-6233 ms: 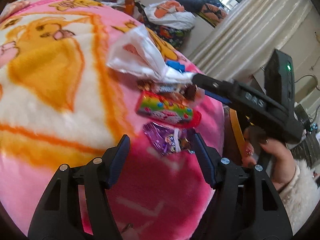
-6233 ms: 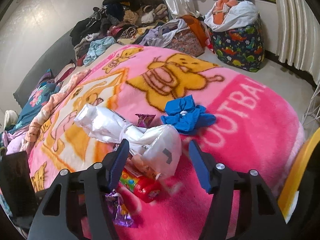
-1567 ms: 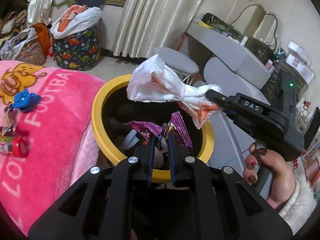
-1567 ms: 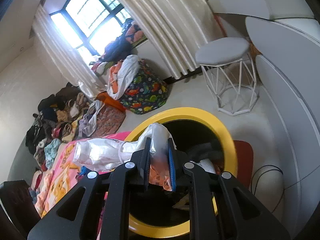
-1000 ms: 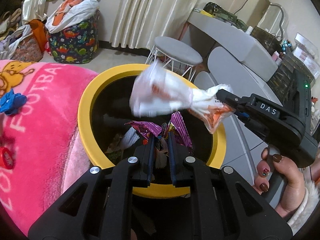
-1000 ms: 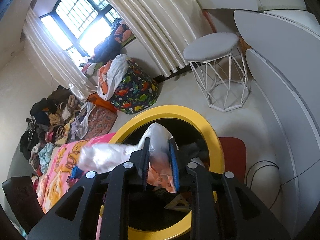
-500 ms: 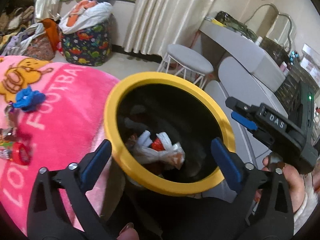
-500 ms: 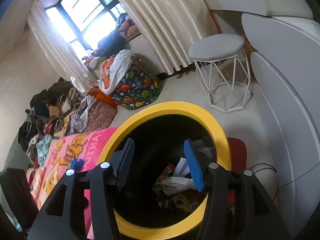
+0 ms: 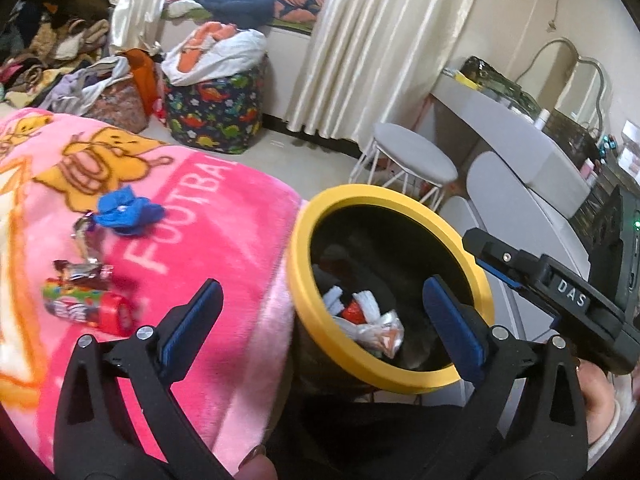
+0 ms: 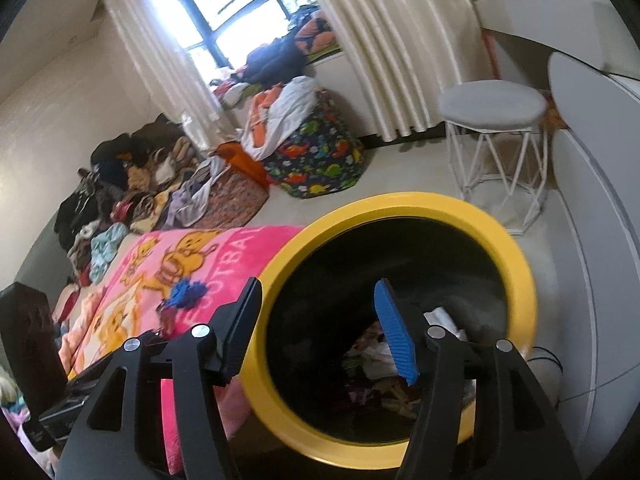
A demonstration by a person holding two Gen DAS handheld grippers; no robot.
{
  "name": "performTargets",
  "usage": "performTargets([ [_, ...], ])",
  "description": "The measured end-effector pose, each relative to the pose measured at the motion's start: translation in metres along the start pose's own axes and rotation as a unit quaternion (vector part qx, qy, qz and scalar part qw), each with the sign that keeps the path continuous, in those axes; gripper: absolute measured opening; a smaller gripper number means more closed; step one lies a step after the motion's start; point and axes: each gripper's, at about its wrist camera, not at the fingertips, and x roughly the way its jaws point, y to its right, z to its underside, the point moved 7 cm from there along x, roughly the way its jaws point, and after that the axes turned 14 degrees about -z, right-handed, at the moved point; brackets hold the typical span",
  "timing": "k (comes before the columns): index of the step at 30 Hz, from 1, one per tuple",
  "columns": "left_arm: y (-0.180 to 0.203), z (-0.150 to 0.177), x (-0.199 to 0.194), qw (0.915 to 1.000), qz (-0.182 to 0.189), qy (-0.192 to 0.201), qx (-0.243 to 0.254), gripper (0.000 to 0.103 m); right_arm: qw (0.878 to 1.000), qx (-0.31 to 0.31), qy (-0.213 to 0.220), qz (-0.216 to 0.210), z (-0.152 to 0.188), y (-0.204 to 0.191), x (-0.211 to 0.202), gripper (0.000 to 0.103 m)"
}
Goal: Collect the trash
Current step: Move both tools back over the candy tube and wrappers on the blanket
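The trash still to collect lies on the pink blanket [image 9: 208, 248] of the bed: a crumpled blue wrapper [image 9: 128, 210], a silvery-brown candy wrapper [image 9: 82, 270] and a colourful sweets packet with a red end [image 9: 86, 308], close together and well apart from the bin. The yellow-rimmed bin [image 9: 394, 372] stands just beside the bed's edge, and inside it sit a knotted white plastic bag [image 9: 372, 320] and other mixed wrappers, so part of the job looks done. The left gripper [image 9: 320, 320] stands fully spread and empty over the bin's near rim. The right gripper [image 10: 316, 312] has just been opening, about half apart, nothing between its jaws, above the bin mouth.
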Motion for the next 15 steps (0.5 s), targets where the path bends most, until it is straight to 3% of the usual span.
performTargets([
  [15, -0.074, -0.004, -0.018, 0.9971, -0.050, 0.016, -0.056, 0.092, 0.995, -0.061, -0.048, -0.061, 0.007, -0.067, 0.040, 0.056],
])
